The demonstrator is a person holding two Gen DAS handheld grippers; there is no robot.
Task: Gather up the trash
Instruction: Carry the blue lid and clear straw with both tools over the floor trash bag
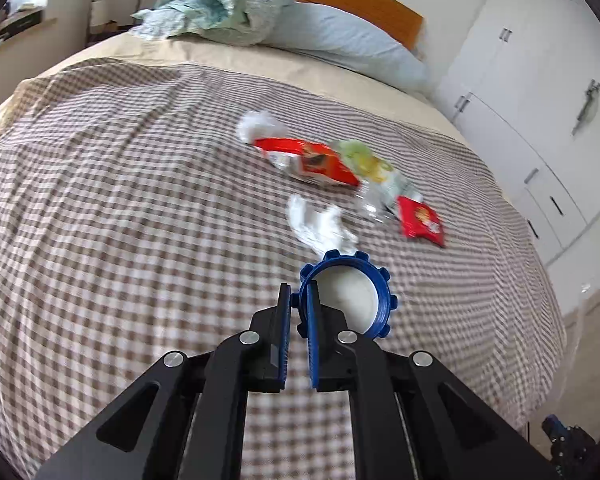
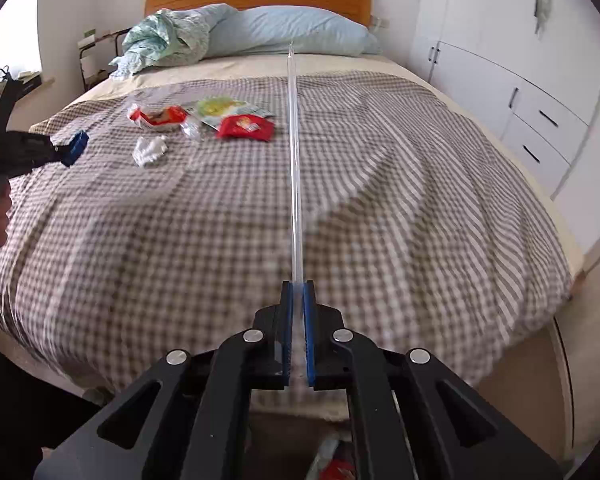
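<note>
Blue ridged lid (image 1: 352,296) nearest lens, pinched by rim in left hand-held gripper (image 1: 299,304), jaws nearly together. Right hand-held gripper (image 2: 299,300) clamped narrow on long clear strip (image 2: 295,168), prob. plastic tube or edge-on sheet, can't tell. Trash on checked bed cover (image 2: 380,200), L to R: white tissue wad (image 2: 150,151), red-white wrapper (image 2: 156,116), clear crumpled film (image 2: 192,128), green packet (image 2: 220,109), red sachet (image 2: 244,126). Both hands full: drop loads in bin first, then take tissue, low approach, pinch at thickest fold.
</note>
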